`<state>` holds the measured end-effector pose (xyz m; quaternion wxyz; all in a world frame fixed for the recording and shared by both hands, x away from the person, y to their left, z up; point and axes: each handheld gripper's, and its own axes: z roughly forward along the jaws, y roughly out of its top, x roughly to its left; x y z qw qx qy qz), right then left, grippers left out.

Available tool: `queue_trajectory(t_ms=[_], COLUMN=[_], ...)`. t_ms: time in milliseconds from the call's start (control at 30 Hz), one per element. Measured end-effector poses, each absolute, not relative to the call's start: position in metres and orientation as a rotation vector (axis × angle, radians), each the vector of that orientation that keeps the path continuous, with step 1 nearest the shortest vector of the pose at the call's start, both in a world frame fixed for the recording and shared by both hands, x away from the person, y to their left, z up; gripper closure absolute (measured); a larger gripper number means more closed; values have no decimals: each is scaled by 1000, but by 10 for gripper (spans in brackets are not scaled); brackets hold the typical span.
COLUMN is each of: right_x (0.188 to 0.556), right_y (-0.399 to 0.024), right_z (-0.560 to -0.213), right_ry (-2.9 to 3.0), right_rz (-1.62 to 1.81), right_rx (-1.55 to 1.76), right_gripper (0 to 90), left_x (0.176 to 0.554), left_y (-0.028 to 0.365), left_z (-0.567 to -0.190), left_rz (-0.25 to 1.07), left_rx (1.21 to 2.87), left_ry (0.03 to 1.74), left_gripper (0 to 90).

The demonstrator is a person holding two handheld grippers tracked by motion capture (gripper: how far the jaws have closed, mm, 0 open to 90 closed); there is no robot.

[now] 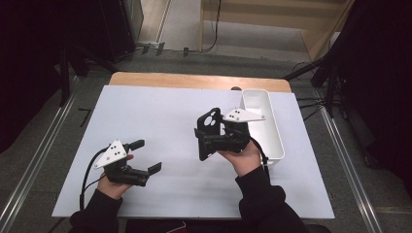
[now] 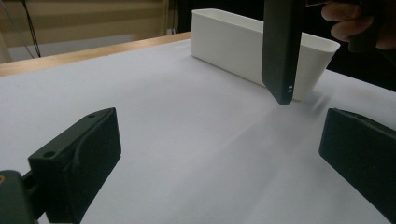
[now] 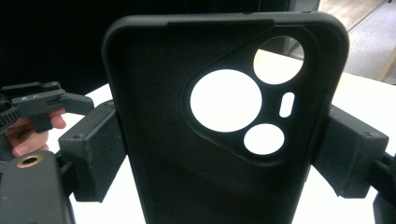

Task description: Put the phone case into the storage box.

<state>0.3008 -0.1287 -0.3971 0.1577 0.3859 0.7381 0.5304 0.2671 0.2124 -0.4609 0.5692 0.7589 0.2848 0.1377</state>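
Observation:
My right gripper [image 1: 210, 139] holds a black phone case [image 1: 207, 132] upright above the middle of the white table sheet [image 1: 160, 111]. In the right gripper view the case [image 3: 154, 107] stands between both pads [image 3: 93, 149], inner side and camera cut-outs facing the camera. My left gripper [image 1: 146, 156] hovers low over the sheet at the front left, jaws open and nothing between them. In the left gripper view its gripper [image 2: 217, 158] looks across bare sheet, with the case's edge [image 2: 280, 46] hanging ahead.
A long white bin [image 1: 272, 131] lies along the sheet's right side, just right of my right hand; its wall [image 2: 233, 37] also shows behind the case. A wooden table edge [image 1: 194, 80] runs along the back. Bare sheet lies between the two grippers.

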Motion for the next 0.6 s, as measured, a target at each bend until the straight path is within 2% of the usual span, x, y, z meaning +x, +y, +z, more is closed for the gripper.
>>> queue_trajectory(t_ms=[600], right_x=[313], right_y=[-148], right_z=[-373], right_ry=[2106], right_rz=[1538], right_rx=[1090], right_gripper=[118], left_x=[261], left_y=[219], left_z=[-463], left_rz=[341], left_rx=[1788], left_ry=[688], left_gripper=[0])
